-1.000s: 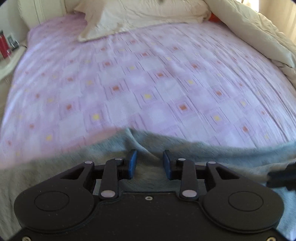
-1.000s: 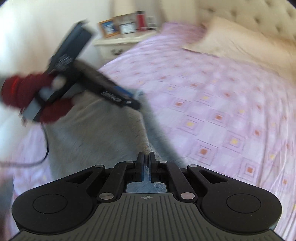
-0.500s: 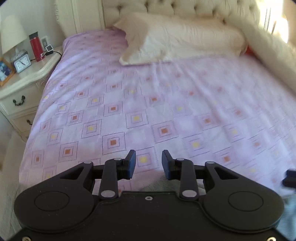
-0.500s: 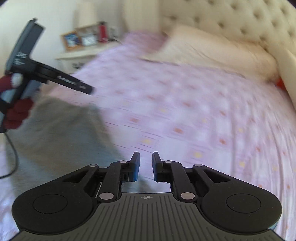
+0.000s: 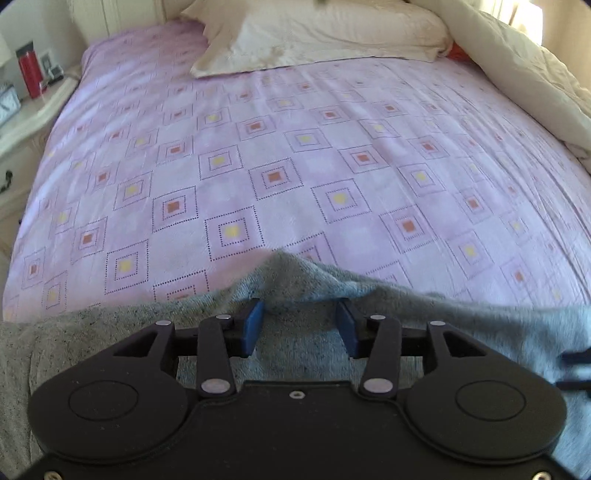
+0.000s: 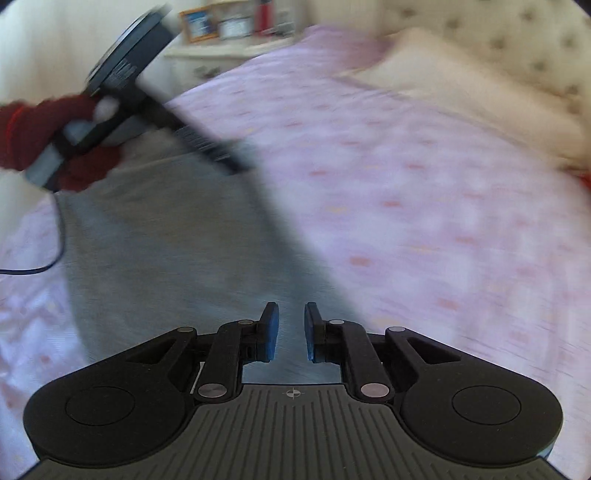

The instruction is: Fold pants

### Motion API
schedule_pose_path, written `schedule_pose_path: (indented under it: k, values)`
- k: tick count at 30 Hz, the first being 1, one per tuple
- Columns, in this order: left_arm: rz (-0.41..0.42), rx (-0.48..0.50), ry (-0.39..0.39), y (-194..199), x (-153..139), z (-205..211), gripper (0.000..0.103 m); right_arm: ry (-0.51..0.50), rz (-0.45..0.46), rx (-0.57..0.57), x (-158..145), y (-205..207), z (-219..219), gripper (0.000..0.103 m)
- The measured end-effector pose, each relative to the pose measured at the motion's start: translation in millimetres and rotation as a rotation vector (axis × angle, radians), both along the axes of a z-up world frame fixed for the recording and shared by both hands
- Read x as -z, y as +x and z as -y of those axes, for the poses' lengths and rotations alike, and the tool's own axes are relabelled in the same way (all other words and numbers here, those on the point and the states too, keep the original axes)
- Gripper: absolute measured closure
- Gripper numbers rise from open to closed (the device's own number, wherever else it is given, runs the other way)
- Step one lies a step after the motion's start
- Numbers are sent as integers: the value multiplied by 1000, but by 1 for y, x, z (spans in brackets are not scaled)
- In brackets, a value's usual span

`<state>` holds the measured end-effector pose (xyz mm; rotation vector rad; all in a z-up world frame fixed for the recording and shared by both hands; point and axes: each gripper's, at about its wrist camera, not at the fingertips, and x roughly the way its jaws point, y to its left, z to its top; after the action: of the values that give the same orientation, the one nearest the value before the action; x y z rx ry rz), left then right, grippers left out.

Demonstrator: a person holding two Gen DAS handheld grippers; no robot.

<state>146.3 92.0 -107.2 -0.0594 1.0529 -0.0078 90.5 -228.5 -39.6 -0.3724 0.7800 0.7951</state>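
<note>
The grey pants [image 5: 303, 280] lie on the near part of the purple patterned bed sheet [image 5: 295, 155]. A raised fold of them peaks just ahead of my left gripper [image 5: 298, 325], which is open with grey cloth between and under its blue pads. In the right wrist view the pants [image 6: 166, 236] spread to the left, blurred. My right gripper [image 6: 291, 332] is open over their right edge. The left gripper [image 6: 155, 110], held by a red-gloved hand, shows there at upper left, over the far edge of the pants.
A cream pillow [image 5: 325, 33] lies at the head of the bed. A cream duvet [image 5: 524, 70] is bunched along the right side. A white nightstand [image 5: 22, 114] with a red bottle [image 5: 28, 72] stands at the left. A black cable [image 6: 40, 266] hangs at left.
The left gripper has come back down onto the pants and opened wider. The right gripper has opened from shut and moved over the pants' right edge.
</note>
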Motion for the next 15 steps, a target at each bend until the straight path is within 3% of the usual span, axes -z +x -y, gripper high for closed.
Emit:
schedule_pose_path:
  k: [5,8,9,10,11,13,15]
  values:
    - [12,67,82,-2,3,15,47,-22,-23,163,12,18,40,88]
    - [24,63,67,-6,3,11,47,-92,-42,205,41,15,45,87]
    - [22,64,61,-5,3,9,47,-56,4,216,43,12,48,85]
    - [20,63,57,-5,3,9,47,-54,16,255,46,12,53,72]
    - [16,63,54,-5,2,8,47,-56,23,323,45,14,55,68]
    - [12,65,57,-4,2,8,47,-132,81,492,39,12,53,78]
    - [12,66,62,-3,2,9,47,-79,116,481,31,-7,53,79]
